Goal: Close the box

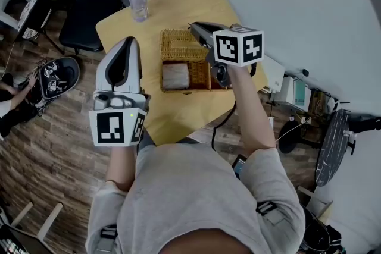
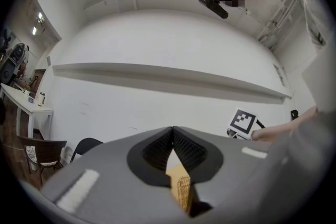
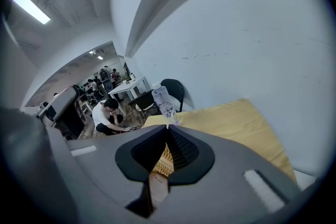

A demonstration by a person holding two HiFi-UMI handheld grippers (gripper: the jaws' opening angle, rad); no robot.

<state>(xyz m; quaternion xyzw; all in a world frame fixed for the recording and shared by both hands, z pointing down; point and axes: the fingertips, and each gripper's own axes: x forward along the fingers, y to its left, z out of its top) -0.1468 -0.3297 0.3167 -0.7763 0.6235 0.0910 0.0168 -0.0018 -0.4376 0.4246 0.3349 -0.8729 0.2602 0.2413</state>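
A wicker box (image 1: 184,68) stands open on the wooden table (image 1: 196,0), its lid (image 1: 177,43) tipped back on the far side. A pale wrapped item (image 1: 176,75) lies inside. My right gripper (image 1: 193,27) hovers above the box's right side and the lid, angled downward, its jaws shut on nothing. My left gripper (image 1: 127,42) is held up over the table's left edge, apart from the box and also shut and empty. In the left gripper view the jaw tips (image 2: 172,128) meet, with wicker (image 2: 182,192) showing below them. In the right gripper view the tips (image 3: 167,126) meet above the wicker (image 3: 167,161).
A clear plastic bottle (image 1: 137,1) stands at the table's far left corner, seen too as the bottle (image 3: 163,100). A black chair (image 1: 89,3) sits beyond it. A patterned bag (image 1: 53,77) lies on the floor at left, and white equipment (image 1: 280,80) stands right of the table.
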